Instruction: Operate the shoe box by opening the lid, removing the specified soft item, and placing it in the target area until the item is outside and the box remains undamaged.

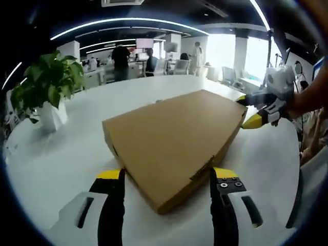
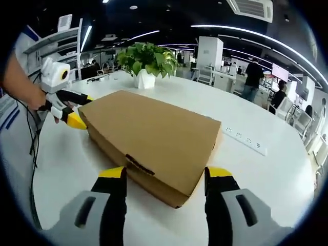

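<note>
Shoe box [image 1: 174,143]: closed brown cardboard, lying flat on the white desk [image 1: 66,154], just ahead of both tools.
Left tool [image 1: 167,179]: jaws spread, one each side of a box corner.
Right tool [image 2: 165,179]: jaws spread, straddling the opposite corner.
Potted plant [image 2: 146,61]: on the desk beyond the box.

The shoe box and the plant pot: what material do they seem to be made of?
The shoe box looks like plain brown cardboard, matte, with sharp folded edges and a tuck tab in its lid. The plant pot looks white and smooth, perhaps ceramic or plastic; its faceted surface does not settle which.
</note>
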A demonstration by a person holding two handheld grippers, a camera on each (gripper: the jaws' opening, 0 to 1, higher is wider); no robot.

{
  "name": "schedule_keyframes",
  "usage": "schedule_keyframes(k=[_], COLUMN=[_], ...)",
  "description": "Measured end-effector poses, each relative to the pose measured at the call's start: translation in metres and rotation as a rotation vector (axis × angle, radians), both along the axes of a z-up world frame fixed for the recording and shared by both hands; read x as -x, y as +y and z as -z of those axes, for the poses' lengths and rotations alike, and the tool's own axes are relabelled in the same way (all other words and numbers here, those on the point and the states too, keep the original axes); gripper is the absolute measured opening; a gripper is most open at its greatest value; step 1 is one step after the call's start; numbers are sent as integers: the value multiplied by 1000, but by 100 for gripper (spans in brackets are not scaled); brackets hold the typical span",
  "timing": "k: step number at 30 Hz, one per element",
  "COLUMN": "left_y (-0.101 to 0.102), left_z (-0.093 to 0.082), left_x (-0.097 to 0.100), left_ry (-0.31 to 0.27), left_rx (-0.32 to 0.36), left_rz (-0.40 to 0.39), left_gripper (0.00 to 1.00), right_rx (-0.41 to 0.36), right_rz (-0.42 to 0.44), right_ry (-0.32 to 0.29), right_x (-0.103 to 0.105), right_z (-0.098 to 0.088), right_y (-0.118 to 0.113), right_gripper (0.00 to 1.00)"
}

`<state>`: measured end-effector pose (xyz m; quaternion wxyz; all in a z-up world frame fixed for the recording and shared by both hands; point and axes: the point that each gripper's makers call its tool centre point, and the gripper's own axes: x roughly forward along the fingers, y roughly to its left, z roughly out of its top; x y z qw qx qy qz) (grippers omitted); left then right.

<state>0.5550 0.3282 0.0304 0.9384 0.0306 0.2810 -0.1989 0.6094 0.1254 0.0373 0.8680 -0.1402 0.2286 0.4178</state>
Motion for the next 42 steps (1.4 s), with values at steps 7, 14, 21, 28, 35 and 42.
schedule_keyframes(k=[7,14,21,28,35,42], left_y=[3,3,2,10,18,27], left_z=[-1,-2,-3,-2,-1,-1], left_x=[0,3,10,25,46,71], left_ry=[-1,12,25,37,50,62], left_rx=[10,17,29,22,15,8], left_rz=[21,52,74,94,96,100], left_gripper=[67,65,65,65,66,65], right_rx=[4,28,38,36,43,27], right_rz=[10,14,27,32,36,48], right_ry=[-6,-1,0,7,15,17], right_x=[7,14,31,49,73,101], right_z=[-2,-1,-1,-2,-2,-3], right_y=[2,-2,-4,1,9,16], right_gripper=[59,54,53,51,48,47])
